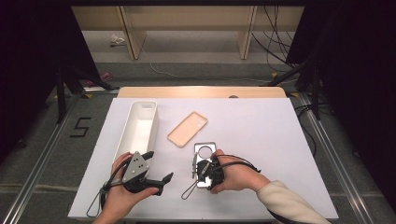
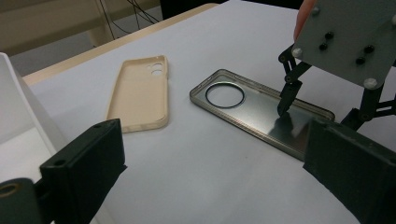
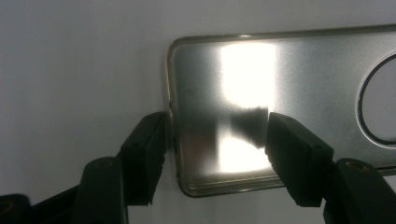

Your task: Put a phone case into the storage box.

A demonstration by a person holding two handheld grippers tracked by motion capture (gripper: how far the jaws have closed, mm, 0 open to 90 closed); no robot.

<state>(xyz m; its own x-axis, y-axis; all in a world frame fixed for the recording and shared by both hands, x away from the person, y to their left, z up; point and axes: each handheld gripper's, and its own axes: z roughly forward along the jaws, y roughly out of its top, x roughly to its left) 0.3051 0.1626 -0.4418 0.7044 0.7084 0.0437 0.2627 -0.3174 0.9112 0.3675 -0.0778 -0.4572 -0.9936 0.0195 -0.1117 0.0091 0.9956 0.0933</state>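
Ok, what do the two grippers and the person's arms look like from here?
Both grippers are black. The left gripper carries a grey three-cornered plate with dark screws on top, and a thin black cable trails from it. Its fingers are chunky, square-ended black blocks. The right gripper has black linkage bars and a looping black cable. The right arm wears a cream sleeve; the left forearm shows no sleeve.

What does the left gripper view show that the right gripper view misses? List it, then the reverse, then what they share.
Left gripper view alone: the beige phone case, a corner of the white bin, the right gripper from outside, and the left gripper with its jaws wide apart.
Right gripper view alone: a close look at the right gripper's jaws straddling the clear case's end edge, one jaw outside the rim, one over the inside.
Both: the clear phone case on the white table.
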